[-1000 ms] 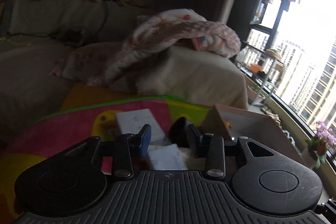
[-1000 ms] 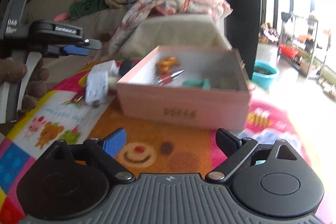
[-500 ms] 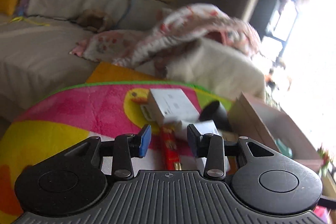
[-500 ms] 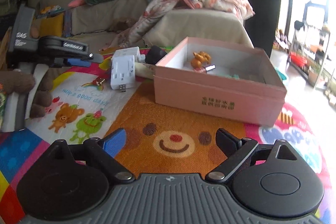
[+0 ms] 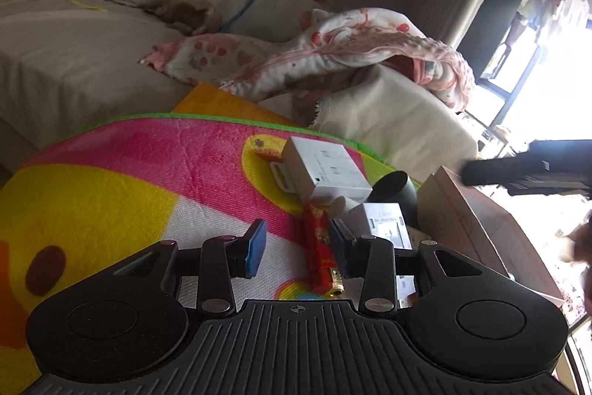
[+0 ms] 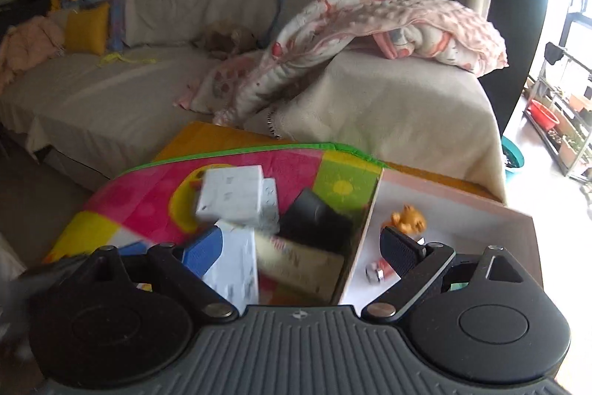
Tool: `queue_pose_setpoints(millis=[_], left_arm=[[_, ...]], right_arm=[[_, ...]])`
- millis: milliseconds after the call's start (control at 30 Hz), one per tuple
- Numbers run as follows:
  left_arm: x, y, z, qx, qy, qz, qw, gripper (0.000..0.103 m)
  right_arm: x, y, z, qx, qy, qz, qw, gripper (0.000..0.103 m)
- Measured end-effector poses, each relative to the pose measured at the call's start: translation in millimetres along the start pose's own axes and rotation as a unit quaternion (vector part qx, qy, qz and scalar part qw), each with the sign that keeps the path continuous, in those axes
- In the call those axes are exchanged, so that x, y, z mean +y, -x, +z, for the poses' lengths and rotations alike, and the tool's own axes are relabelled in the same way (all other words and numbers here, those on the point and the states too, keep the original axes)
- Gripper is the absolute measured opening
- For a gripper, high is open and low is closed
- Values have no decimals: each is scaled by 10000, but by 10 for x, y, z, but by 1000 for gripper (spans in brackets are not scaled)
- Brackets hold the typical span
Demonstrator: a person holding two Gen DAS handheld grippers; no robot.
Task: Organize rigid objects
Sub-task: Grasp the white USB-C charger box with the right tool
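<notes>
My left gripper [image 5: 298,245] is open just above a red lighter [image 5: 320,248] lying on the colourful play mat [image 5: 148,180]; the lighter lies between the fingers, nearer the right one. Beyond it are a white charger box [image 5: 325,169], a smaller white box [image 5: 386,228] and a black round object [image 5: 394,191]. My right gripper [image 6: 301,247] is open and empty, above the left wall of the pink box [image 6: 364,232]. That box holds an orange toy [image 6: 407,219] and a small red-and-white item [image 6: 377,271]. The white boxes [image 6: 233,198] and the black object [image 6: 314,217] lie left of it.
A beige sofa [image 6: 111,91] with a pink patterned blanket [image 6: 370,21] runs behind the mat. The pink box's wall [image 5: 466,221] stands at the right in the left wrist view, with the other gripper's black body [image 5: 525,169] above it. A bright window and shelves are at far right.
My left gripper has lowered and moved over the red lighter. My right gripper has moved forward from in front of the pink box until it is over its left wall.
</notes>
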State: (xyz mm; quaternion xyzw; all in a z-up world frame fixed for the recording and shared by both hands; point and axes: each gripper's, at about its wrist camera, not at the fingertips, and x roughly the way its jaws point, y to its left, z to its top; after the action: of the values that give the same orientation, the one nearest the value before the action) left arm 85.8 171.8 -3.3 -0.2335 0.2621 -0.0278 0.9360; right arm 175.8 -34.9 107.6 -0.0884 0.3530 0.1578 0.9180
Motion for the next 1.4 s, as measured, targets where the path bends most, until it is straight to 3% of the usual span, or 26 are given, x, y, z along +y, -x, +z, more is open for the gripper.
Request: queue_pose_setpoints(millis=[100, 200, 300, 367, 467, 567, 633, 667, 833, 967, 1100, 1267, 1400], left_arm=[[0, 9, -2, 48, 13, -64, 10000, 41], [-19, 28, -6, 64, -12, -88, 9999, 41], [-29, 64, -1, 1, -22, -108, 9999, 41], [-23, 75, 3, -34, -16, -65, 10000, 41], [-3, 78, 9, -31, 26, -23, 10000, 41], [5, 75, 15, -7, 46, -30, 10000, 41], [4, 75, 17, 8, 41, -37, 10000, 41], [9, 77, 16, 15, 46, -43, 10000, 41], [52, 79, 15, 32, 155, -50, 9999, 41], [75, 63, 20, 31, 236, -38, 9997, 41], [40, 85, 6, -2, 133, -251, 9996, 41], [-139, 86, -51, 129, -291, -726, 9969, 41], [-475, 82, -113, 297, -919, -466, 9942, 41]], right_arm=[[111, -457, 213, 266, 85, -356, 9990, 82], [232, -776, 362, 397, 81, -579, 9975, 80], [340, -959, 477, 571, -113, 70, 9983, 84], [524, -1101, 531, 685, 123, 392, 9968, 86], [742, -1323, 530, 871, 431, 321, 9948, 86], [741, -1581, 519, 1432, 145, 506, 9883, 86], [713, -1628, 491, 1516, -17, 410, 9876, 76], [712, -1594, 484, 1435, 5, 349, 9890, 69], [609, -1190, 424, 1141, 110, 601, 9916, 69], [506, -467, 191, 476, 368, 794, 9950, 69], [331, 381, -306, -154, 690, 857, 9938, 69], [-36, 900, -1151, -63, 498, 373, 9980, 69], [-326, 987, -1719, 100, 109, -369, 9992, 69]])
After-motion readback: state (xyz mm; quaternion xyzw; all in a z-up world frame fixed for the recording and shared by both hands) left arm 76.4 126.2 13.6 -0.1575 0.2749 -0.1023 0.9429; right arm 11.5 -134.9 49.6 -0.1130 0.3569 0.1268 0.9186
